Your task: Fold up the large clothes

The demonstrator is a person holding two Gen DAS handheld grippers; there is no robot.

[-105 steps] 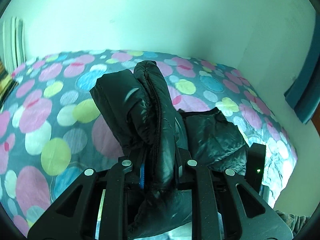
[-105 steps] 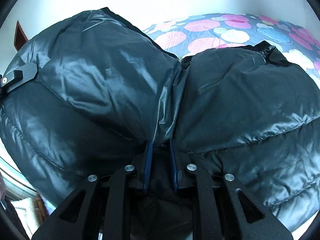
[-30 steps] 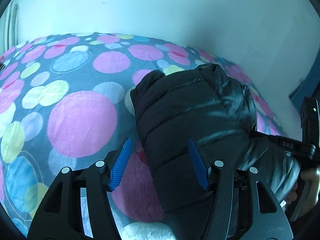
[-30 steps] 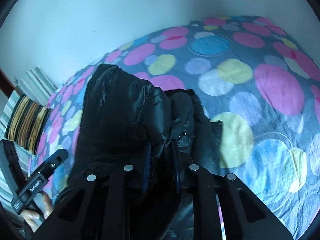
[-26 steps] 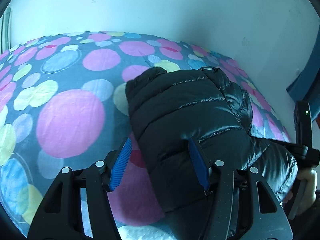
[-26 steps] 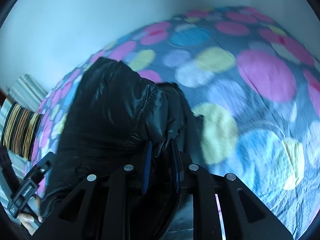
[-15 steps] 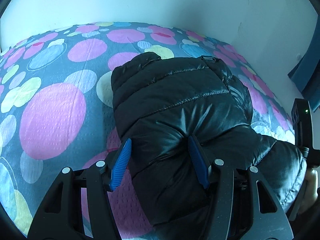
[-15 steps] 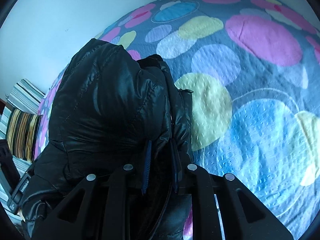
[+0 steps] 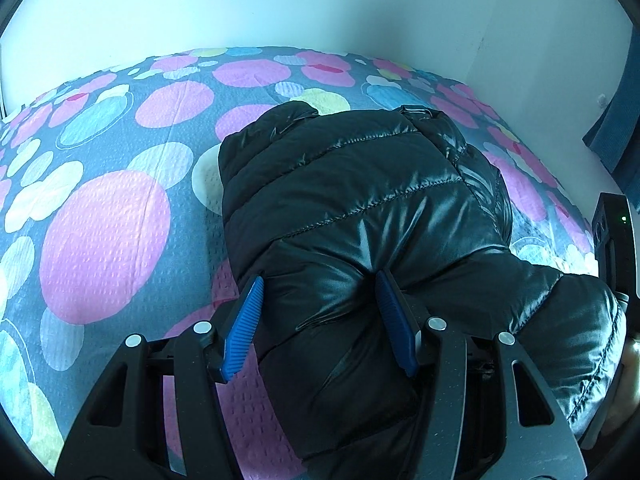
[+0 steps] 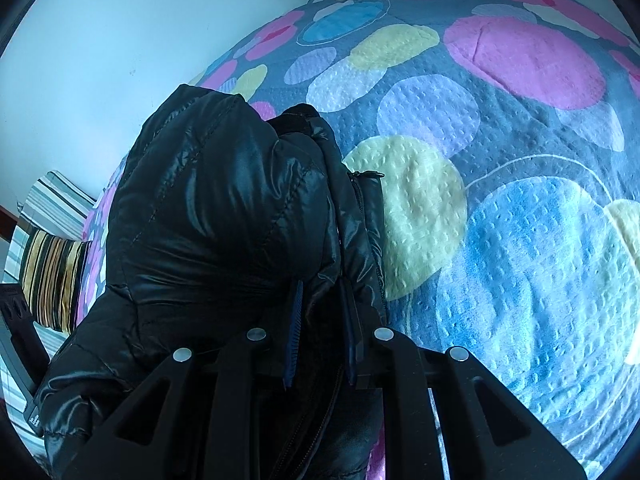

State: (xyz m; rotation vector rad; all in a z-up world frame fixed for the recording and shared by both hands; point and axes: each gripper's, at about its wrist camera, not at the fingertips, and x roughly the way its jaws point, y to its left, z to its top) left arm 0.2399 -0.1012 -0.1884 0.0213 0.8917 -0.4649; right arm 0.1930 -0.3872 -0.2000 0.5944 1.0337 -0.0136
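A shiny black puffer jacket (image 9: 360,216) lies folded in a thick bundle on the bed's spotted cover (image 9: 104,240). My left gripper (image 9: 320,312) is open, and its blue pads (image 9: 244,320) straddle the near part of the bundle, pressing into it. My right gripper (image 10: 322,320) is shut on a fold of the jacket (image 10: 224,216) near its zipper edge (image 10: 366,200). The other gripper shows at the right edge of the left wrist view (image 9: 612,240).
The bed's spotted cover (image 10: 520,160) spreads wide to the right in the right wrist view. A white wall (image 9: 320,4) runs behind the bed. A striped pillow (image 10: 52,276) lies at the far left. A dark blue curtain (image 9: 616,120) hangs at the right.
The left gripper, once shut on the raised jacket, has opened and moved in over the lowered bundle. The right gripper stays shut on the jacket and has come lower to the bed.
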